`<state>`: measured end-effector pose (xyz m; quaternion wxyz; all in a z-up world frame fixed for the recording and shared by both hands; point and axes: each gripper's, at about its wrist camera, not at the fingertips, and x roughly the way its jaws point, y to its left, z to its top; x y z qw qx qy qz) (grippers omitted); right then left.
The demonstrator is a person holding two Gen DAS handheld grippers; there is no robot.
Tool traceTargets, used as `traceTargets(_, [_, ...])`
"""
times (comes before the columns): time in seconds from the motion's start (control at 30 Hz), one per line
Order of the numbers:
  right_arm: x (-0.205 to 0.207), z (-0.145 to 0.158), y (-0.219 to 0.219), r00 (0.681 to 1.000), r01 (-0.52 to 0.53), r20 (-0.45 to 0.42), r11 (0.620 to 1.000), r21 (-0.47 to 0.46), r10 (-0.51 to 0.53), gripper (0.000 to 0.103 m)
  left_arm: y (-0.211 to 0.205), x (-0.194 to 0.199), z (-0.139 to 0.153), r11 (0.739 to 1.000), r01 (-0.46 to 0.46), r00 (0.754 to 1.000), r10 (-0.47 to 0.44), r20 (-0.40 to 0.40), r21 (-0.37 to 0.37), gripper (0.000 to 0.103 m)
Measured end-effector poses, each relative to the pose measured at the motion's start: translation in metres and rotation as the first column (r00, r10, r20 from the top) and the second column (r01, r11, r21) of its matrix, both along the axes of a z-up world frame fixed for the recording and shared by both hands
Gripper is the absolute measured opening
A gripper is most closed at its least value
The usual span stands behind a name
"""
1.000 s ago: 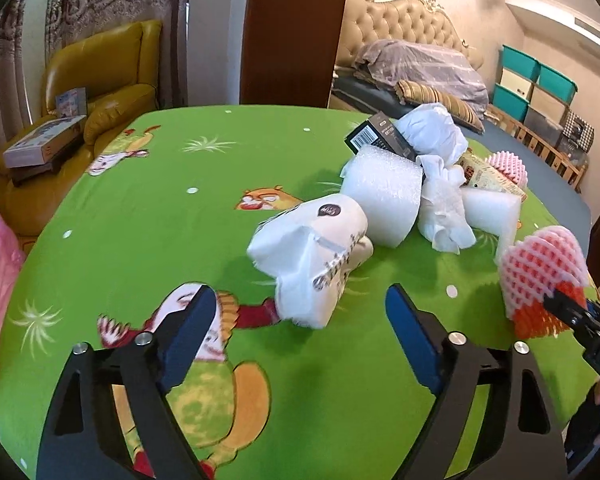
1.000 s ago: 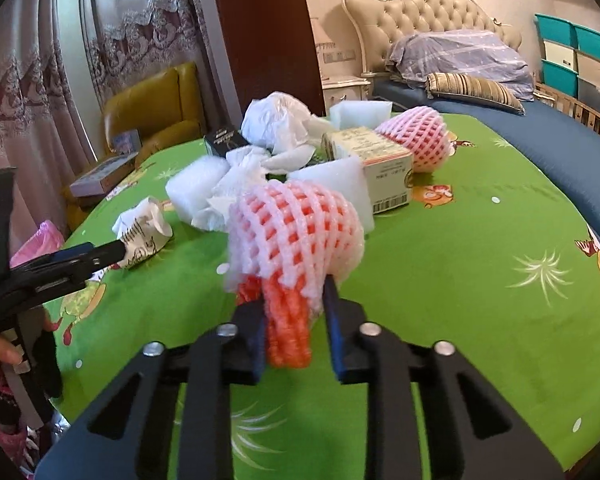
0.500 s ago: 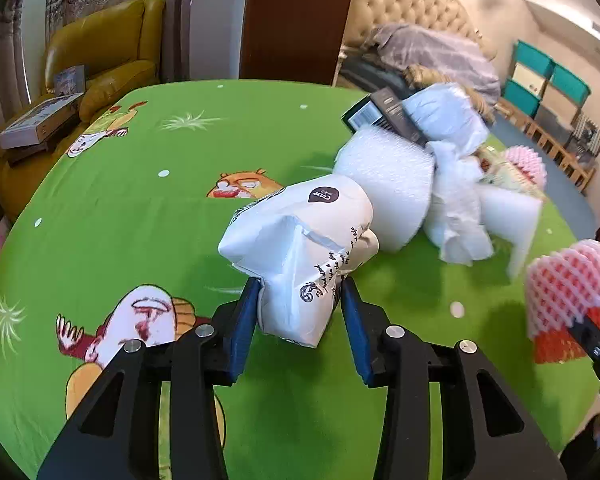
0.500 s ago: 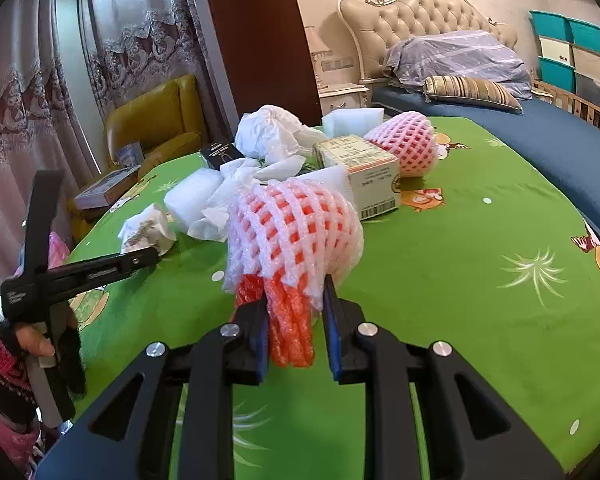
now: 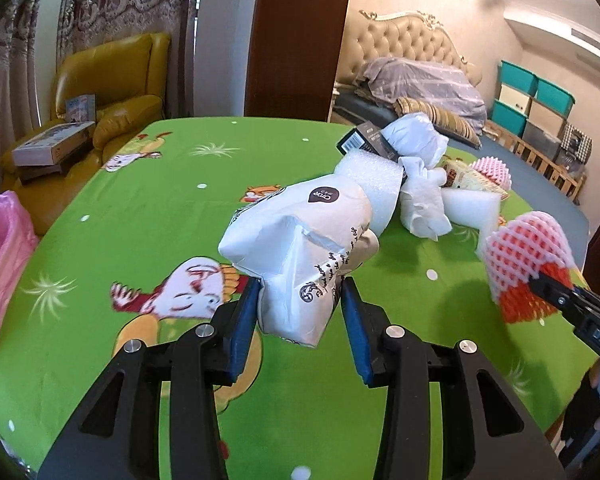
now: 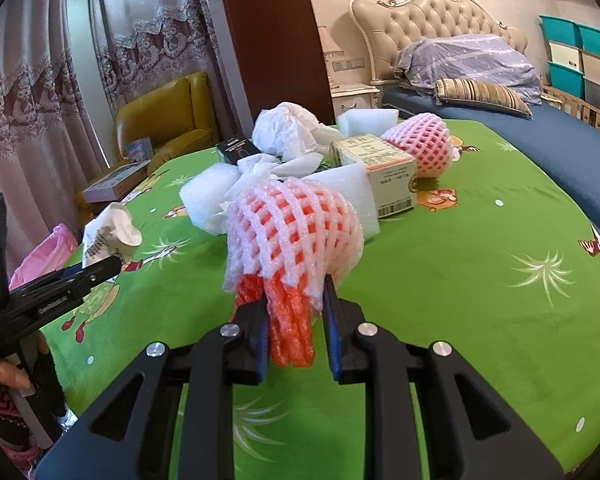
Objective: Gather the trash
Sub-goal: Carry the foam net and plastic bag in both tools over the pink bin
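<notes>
Left wrist view shows your left gripper (image 5: pixel 300 312) with its jaws clamped on a crumpled white paper bag (image 5: pixel 300 248), raised a little off the green table (image 5: pixel 140 208). Your right gripper (image 6: pixel 294 320) has its jaws pinched narrow on the orange tail of a pink foam fruit net (image 6: pixel 292 232), also clear of the cloth.

Two pieces are in hand, but neither is binned yet, as far as I can judge. Left on the table in one cluster: a white foam roll (image 5: pixel 376 184), crumpled white plastic (image 6: pixel 288 128), a small carton (image 6: pixel 376 168), a black box (image 6: pixel 236 148), foam blocks and a second pink net (image 6: pixel 420 144).

The pink bag (image 5: pixel 0 248) hangs just past the table's left edge, near your left gripper. Bare cloth lies between, so the way over looks open. The right gripper has farther to cross; mind the two tools meeting.
</notes>
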<state>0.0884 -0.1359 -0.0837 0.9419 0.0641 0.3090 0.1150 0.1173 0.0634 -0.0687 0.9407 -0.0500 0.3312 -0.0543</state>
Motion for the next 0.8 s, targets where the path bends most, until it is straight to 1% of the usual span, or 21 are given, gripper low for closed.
traceTargets(0.17, [-0.003, 0.002, 0.015, 0.999, -0.031, 0.016, 0.999, -0.038, 0.031, 0.022, 0.007, -0.022, 0.006, 1.0, -0.001, 0.999, 0.0, 0.05, 0.019, 0.039])
traceTargets(0.3, [-0.008, 0.005, 0.031, 0.997, -0.063, 0.035, 0.994, -0.089, 0.066, 0.022, 0.01, -0.036, 0.008, 0.999, -0.005, 0.997, 0.002, 0.077, 0.038, 0.039])
traceTargets(0.47, [-0.013, 0.01, 0.048, 0.993, -0.097, 0.055, 0.986, -0.139, 0.106, 0.022, 0.019, -0.045, 0.006, 0.999, -0.017, 0.996, 0.013, 0.086, 0.046, 0.039])
traceTargets(0.8, [-0.021, 0.015, 0.083, 0.981, -0.166, 0.061, 0.962, -0.216, 0.183, 0.022, 0.056, -0.072, 0.002, 0.994, -0.093, 0.991, 0.088, 0.098, 0.055, 0.039])
